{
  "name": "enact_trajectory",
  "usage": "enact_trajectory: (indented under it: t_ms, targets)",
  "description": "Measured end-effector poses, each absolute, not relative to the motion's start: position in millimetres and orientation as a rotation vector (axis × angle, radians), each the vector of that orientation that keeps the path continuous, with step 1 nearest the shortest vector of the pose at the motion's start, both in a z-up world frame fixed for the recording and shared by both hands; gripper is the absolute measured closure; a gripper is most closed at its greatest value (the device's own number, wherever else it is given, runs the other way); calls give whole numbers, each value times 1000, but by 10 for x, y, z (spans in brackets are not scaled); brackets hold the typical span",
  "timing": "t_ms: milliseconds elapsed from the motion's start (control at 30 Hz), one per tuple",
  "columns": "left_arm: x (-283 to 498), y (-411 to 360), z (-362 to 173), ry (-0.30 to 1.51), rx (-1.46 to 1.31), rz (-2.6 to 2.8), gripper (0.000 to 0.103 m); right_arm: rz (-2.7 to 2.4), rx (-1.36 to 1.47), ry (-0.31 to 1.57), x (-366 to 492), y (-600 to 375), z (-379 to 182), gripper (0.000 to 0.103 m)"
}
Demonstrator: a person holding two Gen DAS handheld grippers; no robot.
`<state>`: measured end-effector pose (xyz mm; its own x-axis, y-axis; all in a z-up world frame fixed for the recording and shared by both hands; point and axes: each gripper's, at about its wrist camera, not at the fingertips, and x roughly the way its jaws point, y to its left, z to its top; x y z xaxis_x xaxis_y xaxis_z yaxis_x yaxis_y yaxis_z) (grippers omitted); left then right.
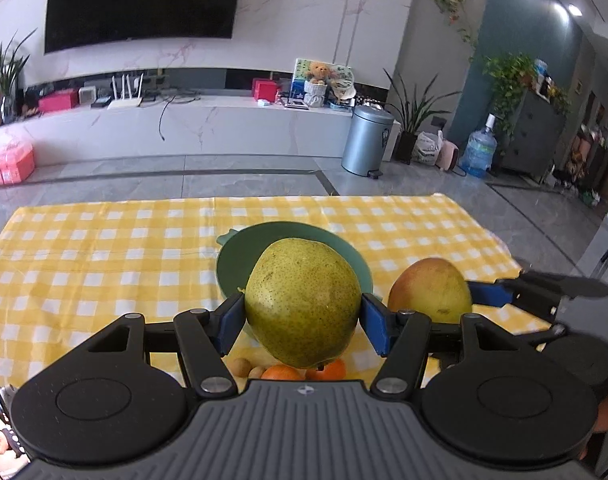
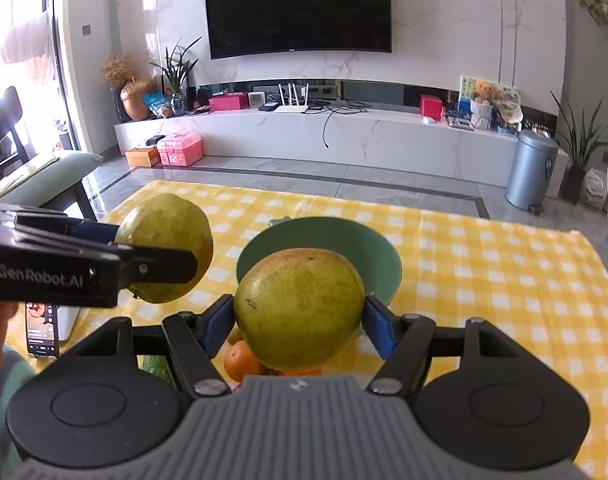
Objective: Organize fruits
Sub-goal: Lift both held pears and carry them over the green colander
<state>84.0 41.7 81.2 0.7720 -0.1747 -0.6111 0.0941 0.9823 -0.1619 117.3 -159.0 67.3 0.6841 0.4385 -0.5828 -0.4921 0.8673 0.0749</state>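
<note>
My left gripper [image 1: 301, 316] is shut on a green pear [image 1: 301, 304] and holds it above the yellow checked tablecloth [image 1: 103, 264], just in front of a green bowl [image 1: 243, 252]. My right gripper [image 2: 299, 320] is shut on a mango [image 2: 299, 304], yellow-green with a red blush, also in front of the bowl [image 2: 384, 256]. In the left wrist view the mango [image 1: 430, 288] and right gripper are at the right. In the right wrist view the pear [image 2: 171, 232] and left gripper are at the left. Oranges [image 1: 283, 372] [image 2: 241, 360] and small brown fruits [image 1: 239, 366] lie on the cloth below.
A phone [image 2: 43, 328] lies at the table's left edge beside a white object. A green-cushioned chair [image 2: 43, 184] stands left of the table. Beyond the table are grey floor, a TV cabinet [image 2: 344, 136] and a metal bin [image 1: 366, 140].
</note>
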Motion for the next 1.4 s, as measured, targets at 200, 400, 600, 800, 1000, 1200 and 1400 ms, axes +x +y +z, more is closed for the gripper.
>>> enact_trajectory:
  t_ms: [200,400,600,800,1000,1200,1400]
  targets:
    - [1204,415,935,716,-172,-106,32,535,-124,672,1426,-1448,718,37]
    - [1637,479,782,743,-167,-127,32,512,-117,710,1880,-1318,534,37]
    - [2007,580,389,822,-193,-168,32,542,-191,768,2307,-1080,278,37]
    - [2231,581,94,867,-144,-193,32,557,-213,851,2686,-997,11,37]
    - [2371,591,-88,904,-117,-198,32,573,-249,898,2887,-938,-236,37]
    - [2447,547,-244,932,-79,-216,32,580,-288,936,2982,-881,-427,37]
    - [2495,528,-321,978,-54,-217,32,598,-299,979,3021,-871,-546,37]
